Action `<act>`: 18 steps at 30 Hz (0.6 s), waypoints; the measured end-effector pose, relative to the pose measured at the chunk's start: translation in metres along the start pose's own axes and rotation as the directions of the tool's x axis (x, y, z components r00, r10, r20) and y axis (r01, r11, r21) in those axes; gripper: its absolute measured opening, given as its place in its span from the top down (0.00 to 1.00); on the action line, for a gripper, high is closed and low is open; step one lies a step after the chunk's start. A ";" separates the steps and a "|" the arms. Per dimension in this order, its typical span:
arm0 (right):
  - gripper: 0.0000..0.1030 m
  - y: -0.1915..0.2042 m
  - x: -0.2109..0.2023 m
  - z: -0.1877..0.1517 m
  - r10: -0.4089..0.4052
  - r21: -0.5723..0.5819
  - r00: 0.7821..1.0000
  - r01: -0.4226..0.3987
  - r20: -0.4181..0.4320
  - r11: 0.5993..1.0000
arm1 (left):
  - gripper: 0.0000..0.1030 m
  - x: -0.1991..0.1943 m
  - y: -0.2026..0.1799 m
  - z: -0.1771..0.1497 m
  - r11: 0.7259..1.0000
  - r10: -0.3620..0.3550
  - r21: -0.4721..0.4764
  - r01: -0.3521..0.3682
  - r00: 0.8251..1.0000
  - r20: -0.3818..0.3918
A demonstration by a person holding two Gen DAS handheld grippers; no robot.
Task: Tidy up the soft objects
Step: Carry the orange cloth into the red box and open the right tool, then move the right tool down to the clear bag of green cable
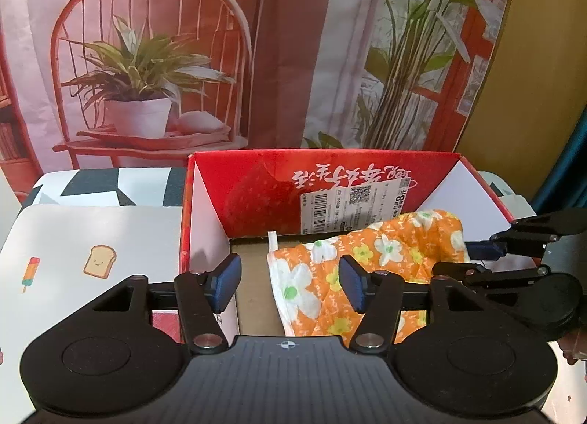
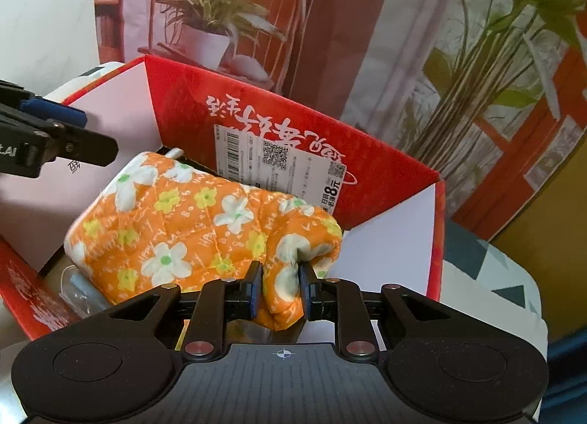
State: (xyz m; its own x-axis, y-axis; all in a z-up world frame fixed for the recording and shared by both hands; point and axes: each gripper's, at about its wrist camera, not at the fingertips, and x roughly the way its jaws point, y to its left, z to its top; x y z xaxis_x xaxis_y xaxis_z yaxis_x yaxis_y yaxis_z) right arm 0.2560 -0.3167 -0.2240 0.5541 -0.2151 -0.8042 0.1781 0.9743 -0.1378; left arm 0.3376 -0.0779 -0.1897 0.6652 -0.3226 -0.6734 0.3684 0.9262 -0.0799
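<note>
R hand-held gripper (image 2: 280,286) pinching floral cloth (image 2: 190,218) | in red box (image 2: 389,182)

Left gripper (image 1: 290,282) stands with jaws apart over the red box (image 1: 256,185), nothing between the blue pads (image 1: 228,282). The orange flowered cloth (image 1: 370,262) lies inside the box, toward its right side, partly behind the right pad. Right gripper (image 1: 488,249) enters from the right edge at the cloth's far end; its grip is not discernible here. A white mat (image 1: 91,240) with toast print lies left of the box.
</note>
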 end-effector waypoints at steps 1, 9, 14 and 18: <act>0.77 -0.001 -0.001 -0.001 -0.003 0.012 1.000 0.003 0.005 1.000 | 0.38 -0.002 0.000 -0.001 1.000 0.001 0.001 -0.001 1.000 0.003; 0.67 -0.018 -0.027 -0.010 -0.010 0.124 0.998 0.002 0.070 0.992 | 0.35 -0.021 0.004 -0.005 1.000 0.014 -0.001 -0.014 1.000 0.026; 0.65 -0.034 -0.050 -0.019 0.005 0.212 0.990 -0.035 0.140 0.977 | 0.35 -0.036 0.008 -0.009 1.000 0.016 0.006 -0.016 0.999 0.035; 0.65 -0.038 -0.070 -0.029 0.029 0.259 0.980 -0.080 0.195 0.962 | 0.35 -0.049 0.008 -0.014 1.000 0.010 0.016 -0.011 0.999 0.039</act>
State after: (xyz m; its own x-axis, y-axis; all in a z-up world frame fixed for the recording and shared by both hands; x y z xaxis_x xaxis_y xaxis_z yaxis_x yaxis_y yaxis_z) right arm 0.1868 -0.3364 -0.1795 0.7067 -0.1958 -0.6799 0.3381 0.9376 0.0814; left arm 0.2984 -0.0518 -0.1677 0.6940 -0.3207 -0.6447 0.3712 0.9265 -0.0612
